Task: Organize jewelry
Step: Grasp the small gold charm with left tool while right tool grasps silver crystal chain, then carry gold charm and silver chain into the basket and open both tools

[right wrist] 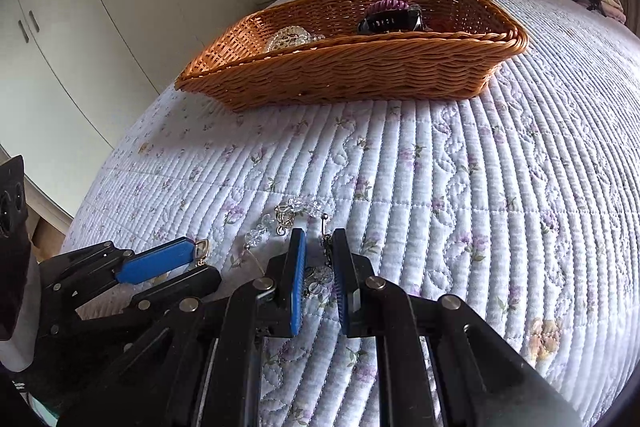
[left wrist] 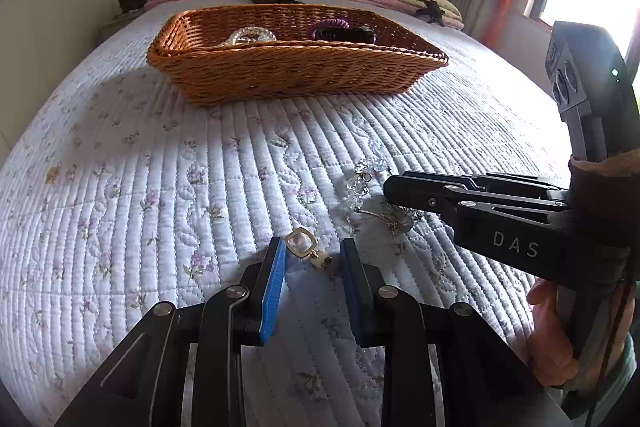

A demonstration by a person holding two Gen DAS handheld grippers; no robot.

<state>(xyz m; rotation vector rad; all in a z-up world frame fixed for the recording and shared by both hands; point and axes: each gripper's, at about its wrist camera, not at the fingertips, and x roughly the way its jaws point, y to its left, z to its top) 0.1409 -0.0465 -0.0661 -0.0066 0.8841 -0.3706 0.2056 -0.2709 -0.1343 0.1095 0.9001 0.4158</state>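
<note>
- Firstly, left wrist view: left gripper (left wrist: 313, 251) low over the quilted bedspread (left wrist: 160, 187), blue pads spread apart, nothing pinched.
- Gold square-ring earring (left wrist: 301, 246) lies on the quilt between the pad tips, nearer the left pad; contact unclear.
- Right gripper (left wrist: 394, 189) comes in from the right side, held by a hand (left wrist: 554, 331); its tip sits over a crystal bead piece (left wrist: 362, 183) and a wire-and-bead earring (left wrist: 394, 219). Jaw gap not readable from this angle.
- Wicker basket (left wrist: 296, 67) further up the bed, well apart from both grippers; inside: clear bead bracelet (left wrist: 252, 35), purple coil tie (left wrist: 332, 25), black hair clip (left wrist: 352, 34).
- Right wrist view: right gripper (right wrist: 319, 245) pads parted narrowly, straddling the wire-and-bead earring (right wrist: 320, 273) on the quilt; not closed on it.
- Crystal bead piece (right wrist: 296, 213) just ahead of the tips.
- Left gripper (right wrist: 196, 257) at lower left, gold earring (right wrist: 202, 250) at its pad end.
- Basket (right wrist: 352, 67) beyond, same contents.
</note>
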